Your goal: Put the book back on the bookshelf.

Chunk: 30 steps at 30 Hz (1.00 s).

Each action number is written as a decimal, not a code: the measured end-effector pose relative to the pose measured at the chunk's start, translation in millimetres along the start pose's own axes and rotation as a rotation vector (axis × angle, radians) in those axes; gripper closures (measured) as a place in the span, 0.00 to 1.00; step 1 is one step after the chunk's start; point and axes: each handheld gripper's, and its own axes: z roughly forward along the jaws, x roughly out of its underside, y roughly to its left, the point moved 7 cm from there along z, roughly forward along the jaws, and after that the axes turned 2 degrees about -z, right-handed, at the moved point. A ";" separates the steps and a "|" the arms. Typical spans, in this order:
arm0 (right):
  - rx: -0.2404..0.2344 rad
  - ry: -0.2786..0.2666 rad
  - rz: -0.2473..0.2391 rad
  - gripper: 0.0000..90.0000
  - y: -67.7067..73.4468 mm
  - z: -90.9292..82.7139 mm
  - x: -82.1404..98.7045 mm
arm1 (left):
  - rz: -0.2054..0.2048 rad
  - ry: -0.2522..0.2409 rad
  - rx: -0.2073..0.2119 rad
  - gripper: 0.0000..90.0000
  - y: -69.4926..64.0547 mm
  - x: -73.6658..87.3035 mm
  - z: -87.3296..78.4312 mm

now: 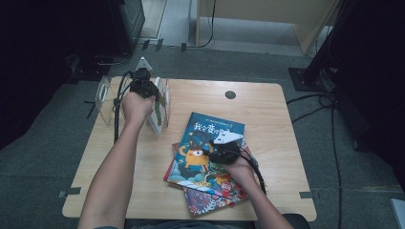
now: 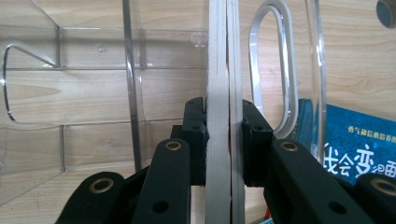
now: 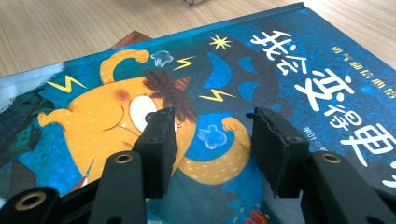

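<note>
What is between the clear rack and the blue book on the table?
Bare wood. In the high view a strip of table separates the clear rack from the blue book; nothing lies on it.

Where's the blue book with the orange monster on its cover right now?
In the high view the blue monster book lies flat right of the table's middle, on top of a pile of other books, with the right gripper over it.

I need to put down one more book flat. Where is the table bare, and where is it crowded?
Bare wood lies along the far right, between the round hole and the blue book. The near-left corner beside the left forearm is also free. Crowded: the clear rack at far left with the left gripper, and the book stack under the right gripper.
</note>
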 end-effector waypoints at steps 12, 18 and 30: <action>-0.001 0.002 -0.002 0.56 -0.2 -0.1 0.1 | 0.024 -0.004 0.000 0.85 0.7 1.7 10.1; 0.000 0.002 -0.001 0.56 -0.1 -0.1 0.1 | 0.016 -0.004 0.002 0.85 1.2 2.1 9.9; 0.000 0.001 -0.001 0.56 -0.1 0.0 0.0 | 0.017 0.024 0.005 0.84 1.6 1.6 6.6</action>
